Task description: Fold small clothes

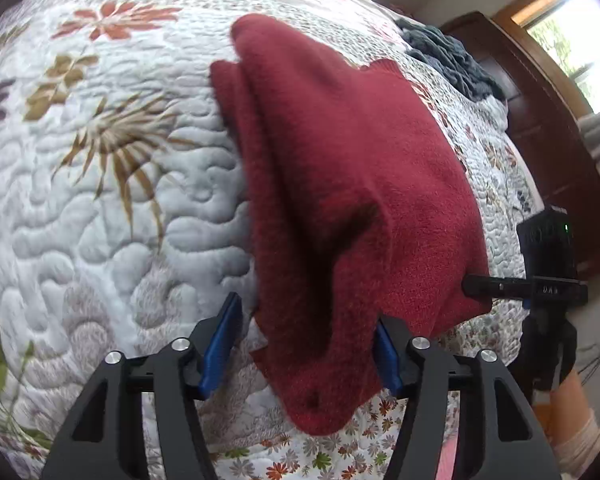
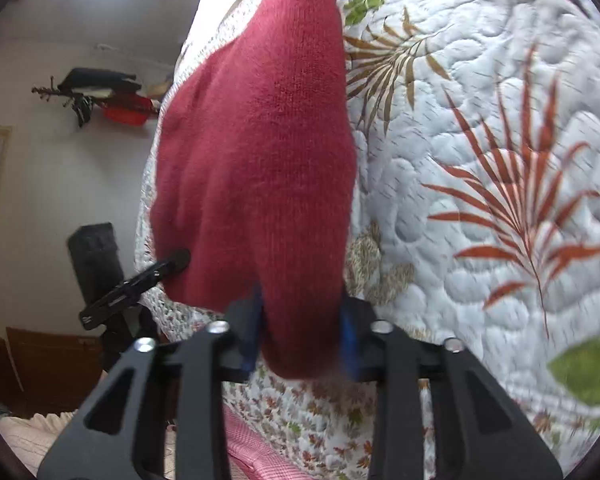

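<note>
**Red knit mid-fold, not there yet**

So the red knit garment (image 1: pixel 340 168) is held up over the quilted bed (image 1: pixel 100 200), far end trailing onto it. Left claw (image 1: pixel 308 344) sits spread around one near corner; right claw (image 2: pixel 300 332) looks to be pinching the other. It's bunched, no neat fold yet. The dark clothes (image 1: pixel 452 64) farther back look untouched.

left gripper (image 1: pixel 308 344): black frame, blue jaws, silver screws | right gripper (image 2: pixel 300 336): black frame, blue jaws, silver screws

Dark red knit garment (image 1: pixel 340 168); white quilt (image 1: pixel 112 200), rust, tan, green leaf print.
</note>
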`<state>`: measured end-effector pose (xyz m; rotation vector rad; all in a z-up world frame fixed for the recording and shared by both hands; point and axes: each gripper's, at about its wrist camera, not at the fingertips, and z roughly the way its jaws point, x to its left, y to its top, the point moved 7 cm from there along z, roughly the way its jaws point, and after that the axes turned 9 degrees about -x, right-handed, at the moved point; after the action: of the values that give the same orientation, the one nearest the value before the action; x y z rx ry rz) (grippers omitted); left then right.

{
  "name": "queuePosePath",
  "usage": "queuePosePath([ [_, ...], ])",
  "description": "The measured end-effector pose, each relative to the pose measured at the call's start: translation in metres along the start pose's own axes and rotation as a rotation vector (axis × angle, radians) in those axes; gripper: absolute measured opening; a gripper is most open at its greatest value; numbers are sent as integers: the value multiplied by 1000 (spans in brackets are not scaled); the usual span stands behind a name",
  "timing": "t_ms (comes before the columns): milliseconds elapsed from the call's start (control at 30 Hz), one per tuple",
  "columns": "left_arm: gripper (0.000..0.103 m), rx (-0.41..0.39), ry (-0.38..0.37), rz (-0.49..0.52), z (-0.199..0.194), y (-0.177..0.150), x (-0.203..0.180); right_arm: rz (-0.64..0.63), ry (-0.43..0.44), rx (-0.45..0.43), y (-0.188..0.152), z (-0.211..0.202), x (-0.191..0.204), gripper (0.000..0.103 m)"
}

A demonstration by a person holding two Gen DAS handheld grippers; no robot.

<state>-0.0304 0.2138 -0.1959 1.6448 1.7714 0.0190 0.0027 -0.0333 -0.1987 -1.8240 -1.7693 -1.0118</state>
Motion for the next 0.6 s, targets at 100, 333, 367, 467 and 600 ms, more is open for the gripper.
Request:
queuePosePath([
  [100,58,-1,17,10,0,-4,4,-34,-49,-6,-1,0,2,25],
  [333,59,-6,15,7,8,-7,6,-35,-118,14,-10,22,-5,27],
  [367,59,-7,15,4,8,-7,6,-30,-118,12,-10,23,-6,28],
  [467,59,-6,24,-1,3,-10,8,-41,-134,-3,-12,19,-6,33],
  [600,59,-11,65,-7,-10,-14,8,-85,-198,-40,-14,0,-5,48],
])
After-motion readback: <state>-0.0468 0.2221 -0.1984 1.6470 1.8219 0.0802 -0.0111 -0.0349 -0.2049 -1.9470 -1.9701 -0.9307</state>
